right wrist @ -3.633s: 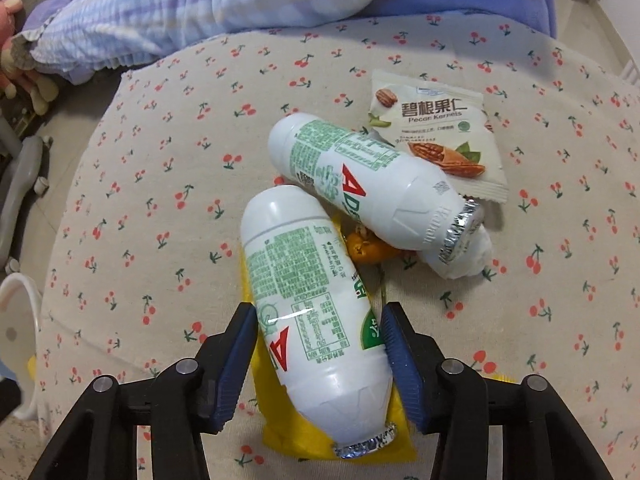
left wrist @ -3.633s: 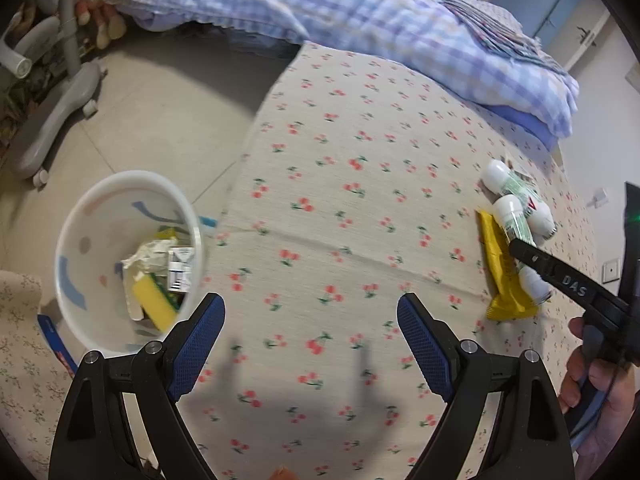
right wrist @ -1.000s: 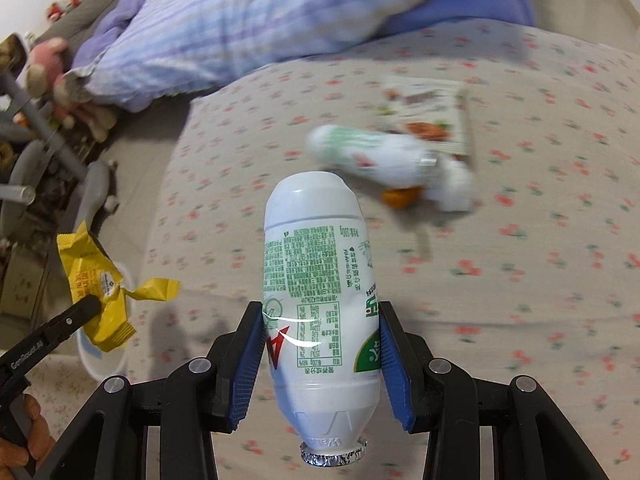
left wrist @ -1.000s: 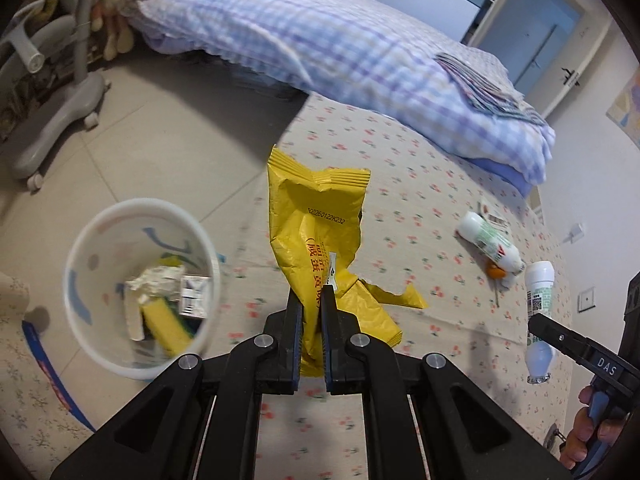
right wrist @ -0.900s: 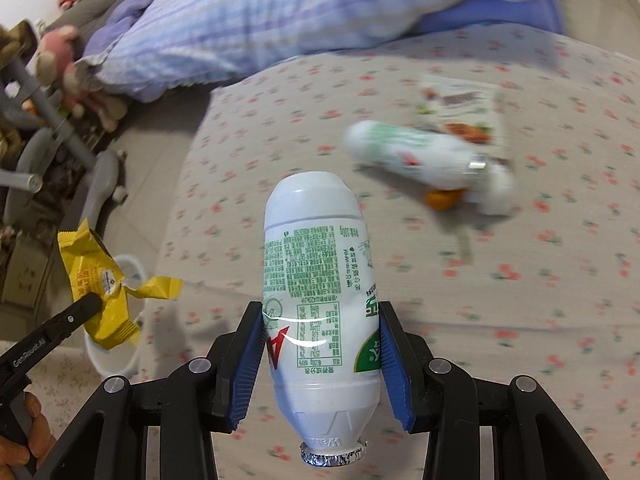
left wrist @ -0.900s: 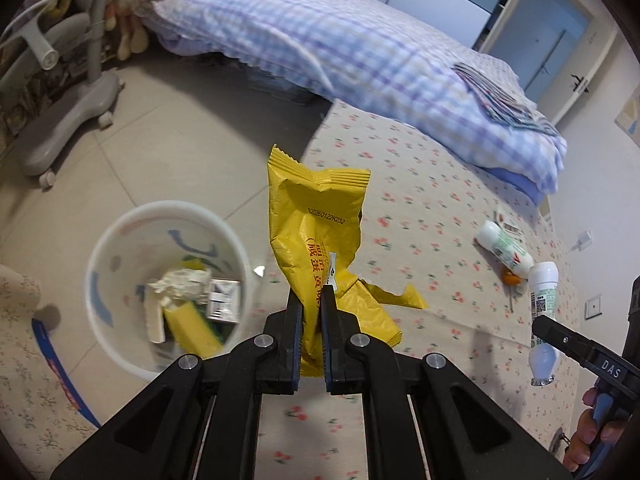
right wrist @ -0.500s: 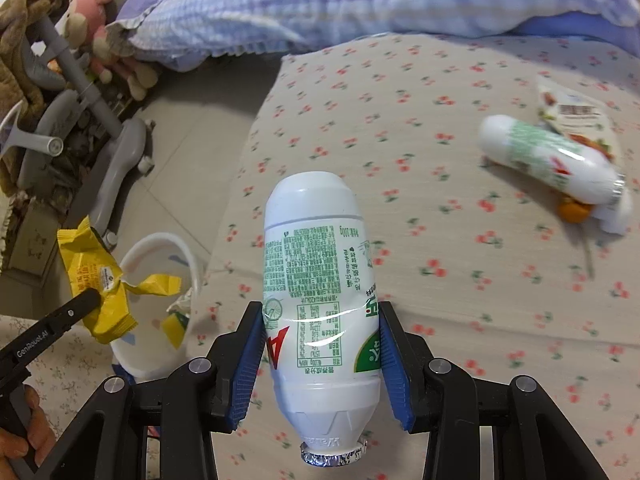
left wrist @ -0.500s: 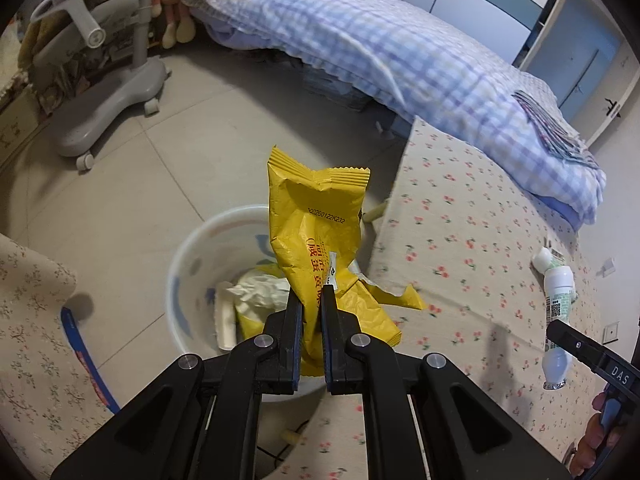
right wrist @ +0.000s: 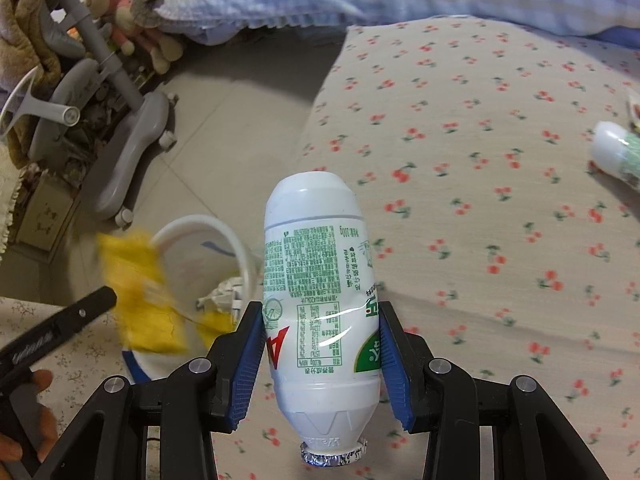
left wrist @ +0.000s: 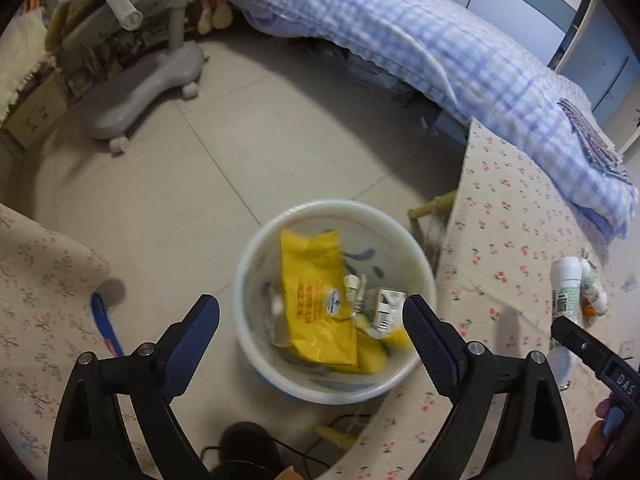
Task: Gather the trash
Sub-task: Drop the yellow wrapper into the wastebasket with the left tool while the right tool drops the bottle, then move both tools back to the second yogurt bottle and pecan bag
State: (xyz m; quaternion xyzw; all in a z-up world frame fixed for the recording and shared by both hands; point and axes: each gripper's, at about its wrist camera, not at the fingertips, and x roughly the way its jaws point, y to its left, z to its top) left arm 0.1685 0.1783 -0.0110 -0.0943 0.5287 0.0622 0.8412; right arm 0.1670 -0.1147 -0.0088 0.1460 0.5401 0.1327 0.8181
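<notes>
My left gripper is open and empty above the white bin on the floor. The yellow wrapper is free of the jaws and lies in the bin on other trash; in the right wrist view it is a yellow blur at the bin rim. My right gripper is shut on a white drink bottle with green print, foil cap towards the camera, held above the cherry-print table edge. The same bottle shows in the left wrist view.
A second white bottle and a snack packet lie far right on the cherry-print tablecloth. A grey wheeled chair base stands on the tiled floor. A bed with a checked quilt lies behind.
My left gripper has opened and let go of the yellow wrapper, which has dropped into the bin. The right gripper has carried the bottle left towards the table edge and bin.
</notes>
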